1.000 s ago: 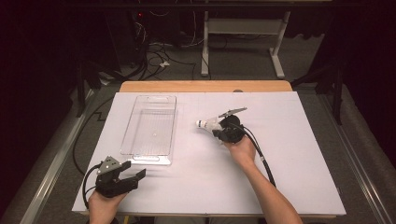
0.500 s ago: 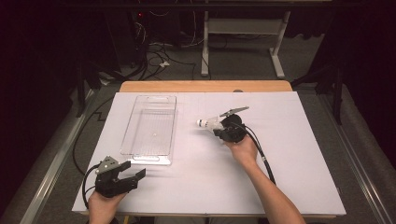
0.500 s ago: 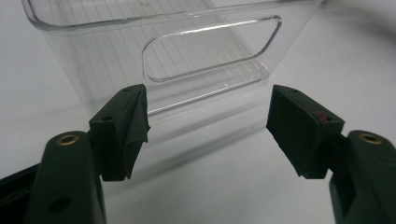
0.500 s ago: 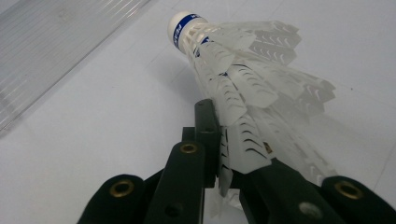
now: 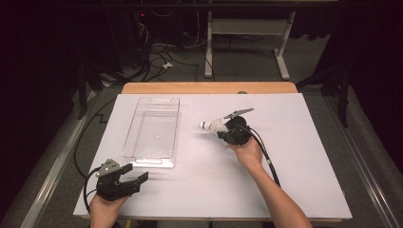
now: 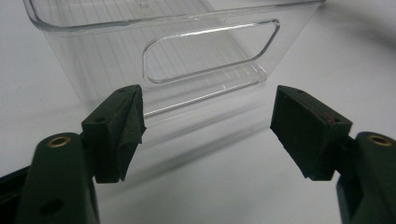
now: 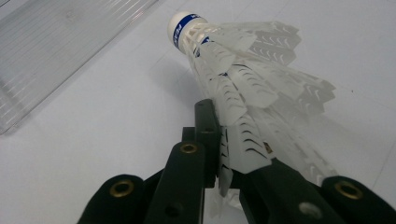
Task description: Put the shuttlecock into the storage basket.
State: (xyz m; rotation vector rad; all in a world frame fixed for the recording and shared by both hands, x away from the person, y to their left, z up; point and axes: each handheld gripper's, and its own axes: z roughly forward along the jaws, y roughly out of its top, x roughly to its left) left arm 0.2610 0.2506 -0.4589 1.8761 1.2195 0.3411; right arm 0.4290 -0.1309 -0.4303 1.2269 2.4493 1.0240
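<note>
The right gripper (image 7: 224,154) was clamped on the feather skirt of a white shuttlecock (image 7: 243,79): its two black jaws pinched the feathers near the skirt's wide end, and the cork tip with its blue band pointed away from the jaws. In the high view the shuttlecock (image 5: 212,126) jutted out of the right gripper (image 5: 225,130) toward the clear plastic bin (image 5: 154,128), its tip close to the bin's right wall but apart from it, above the white sheet covering the table (image 5: 294,156). Whether the tip touched the sheet could not be told. The right hand (image 5: 247,152) gripped the tool from behind, with the forearm running back toward the bottom edge of the view.

The left gripper (image 6: 208,123) had its jaws wide apart, having just been opening, with nothing between them; they touched nothing. Beyond the gap stood the near end wall of the bin (image 6: 205,60) with its oval handle cutout, a short way off. In the high view the left gripper (image 5: 135,176) sat near the front left corner of the sheet, just below the bin's near end, held low by the left hand (image 5: 107,209) and pointing up and to the right.
</note>
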